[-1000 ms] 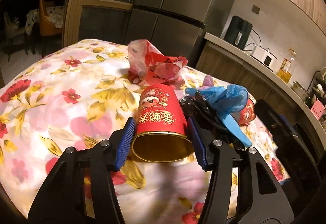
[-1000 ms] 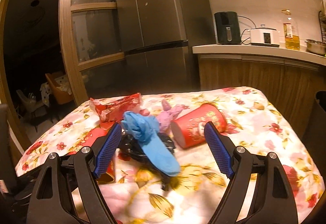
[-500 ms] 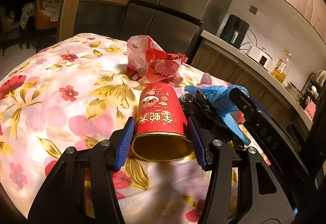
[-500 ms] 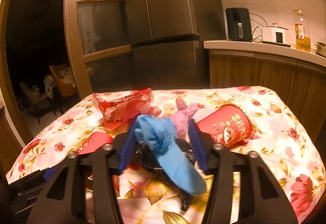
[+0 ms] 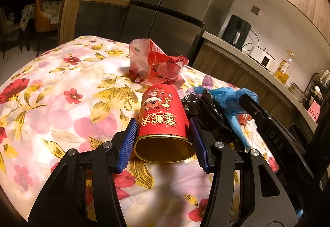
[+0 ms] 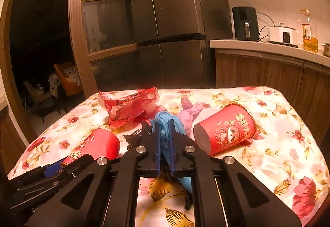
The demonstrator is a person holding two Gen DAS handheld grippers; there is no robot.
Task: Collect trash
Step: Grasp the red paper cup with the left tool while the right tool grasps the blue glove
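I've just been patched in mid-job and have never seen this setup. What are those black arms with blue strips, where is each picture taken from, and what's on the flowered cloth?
There is no robot: a person carries a hand-held gripper in each hand, and a camera on each looks forward along its two fingers with blue pads.

In the left view, the left hand-held gripper sits around a red paper cup lying on its side, open end toward the camera; the pads are at its sides.

In the right view, the right hand-held gripper is shut on a blue glove lying over crumpled black plastic.

Also on the floral tablecloth: a second red cup, a red plastic bag and a pink glove.
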